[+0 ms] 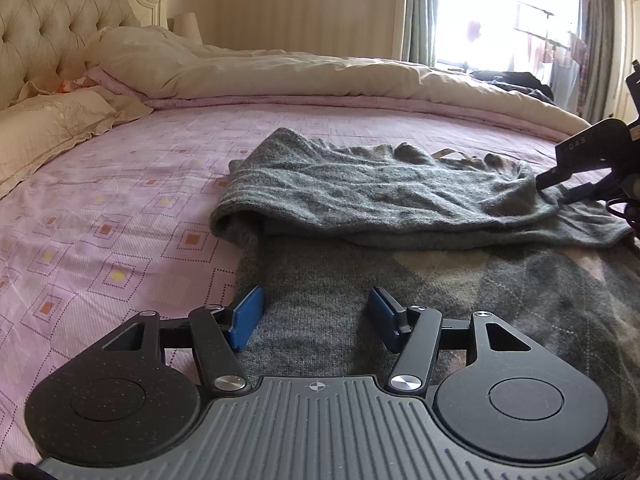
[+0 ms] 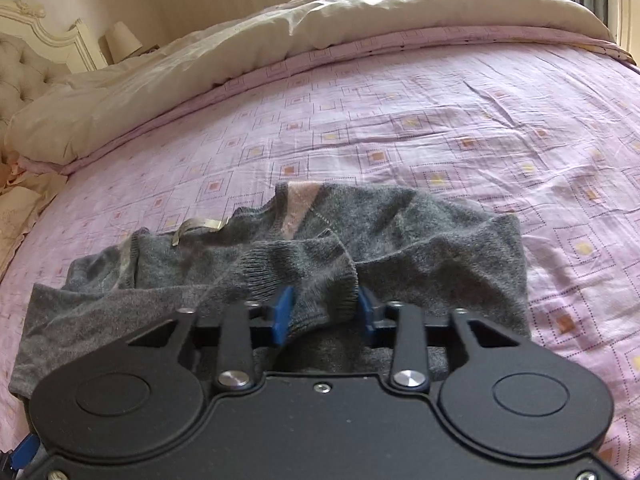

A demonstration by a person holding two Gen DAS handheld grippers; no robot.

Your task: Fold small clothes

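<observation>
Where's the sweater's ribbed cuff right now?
In the right wrist view, the ribbed cuff sits low and central, between the right hand-held gripper's blue fingers, atop the grey sweater on the pink bedsheet.

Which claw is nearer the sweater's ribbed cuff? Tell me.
Right. The right claw has the ribbed cuff between its pads; the left claw sits open over the sweater body, away from it.

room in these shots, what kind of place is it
A bedroom, almost certainly: a bed with a pink patterned sheet, a tufted headboard and a cream duvet pushed back. A grey sweater lies on the sheet.
</observation>
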